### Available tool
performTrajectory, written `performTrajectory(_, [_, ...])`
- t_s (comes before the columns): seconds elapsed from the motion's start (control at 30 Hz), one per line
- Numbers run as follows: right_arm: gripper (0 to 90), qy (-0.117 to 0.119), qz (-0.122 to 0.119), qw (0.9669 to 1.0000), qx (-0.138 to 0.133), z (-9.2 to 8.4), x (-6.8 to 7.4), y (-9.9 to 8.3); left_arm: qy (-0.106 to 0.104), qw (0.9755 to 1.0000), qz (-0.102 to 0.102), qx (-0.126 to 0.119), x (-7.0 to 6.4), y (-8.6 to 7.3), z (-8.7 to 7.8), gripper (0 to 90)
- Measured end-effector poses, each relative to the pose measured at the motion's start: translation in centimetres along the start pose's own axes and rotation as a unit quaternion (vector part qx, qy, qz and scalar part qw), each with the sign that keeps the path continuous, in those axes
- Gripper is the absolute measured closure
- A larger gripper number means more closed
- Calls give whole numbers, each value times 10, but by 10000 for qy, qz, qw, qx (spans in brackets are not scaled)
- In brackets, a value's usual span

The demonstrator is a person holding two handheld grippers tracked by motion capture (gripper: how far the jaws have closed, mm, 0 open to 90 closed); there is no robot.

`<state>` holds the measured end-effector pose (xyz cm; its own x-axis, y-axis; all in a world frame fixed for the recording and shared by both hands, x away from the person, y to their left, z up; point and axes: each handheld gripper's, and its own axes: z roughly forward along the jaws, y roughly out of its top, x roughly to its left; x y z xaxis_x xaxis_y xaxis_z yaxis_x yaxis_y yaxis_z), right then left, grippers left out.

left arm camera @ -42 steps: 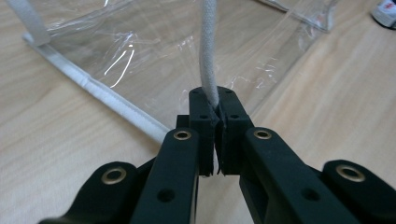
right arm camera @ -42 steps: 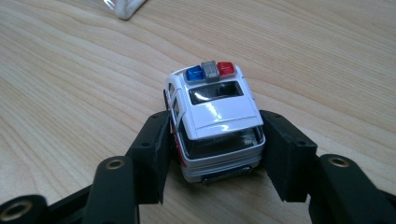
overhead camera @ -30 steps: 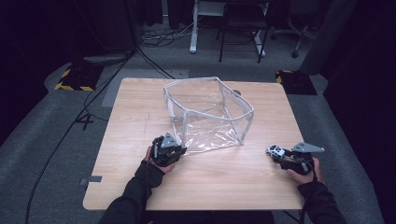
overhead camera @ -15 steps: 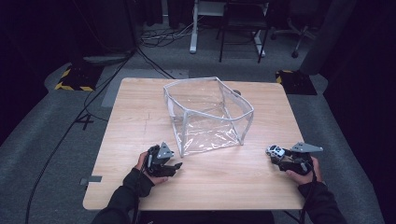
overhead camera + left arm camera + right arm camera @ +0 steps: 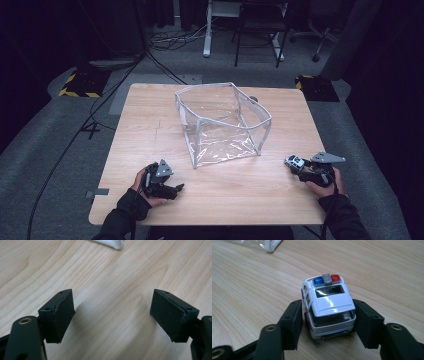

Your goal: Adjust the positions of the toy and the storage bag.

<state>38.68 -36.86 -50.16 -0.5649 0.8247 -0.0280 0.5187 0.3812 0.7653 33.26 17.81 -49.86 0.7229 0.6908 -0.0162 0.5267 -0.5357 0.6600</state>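
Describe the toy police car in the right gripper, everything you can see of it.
The toy police car is a small white model that looks like glossy die-cast metal, with dark windows, red side markings and a roof light bar in blue, grey and red. It stands upright on its wheels on the wooden table, rear toward the camera. The right gripper is shut on it, its black fingers pressing both flanks. In the high view it sits near the table's right front edge, apart from the clear plastic bag.
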Motion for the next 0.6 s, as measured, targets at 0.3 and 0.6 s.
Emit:
performTrajectory(0.3, [466, -19, -30, 10000, -3, 2, 1, 2, 26, 9998, -154, -106, 4, -13, -8, 168])
performTrajectory(0.6, [469, 124, -62, 9999, -70, 4, 4, 6, 14, 9999, -117, -124, 6, -14, -8, 153])
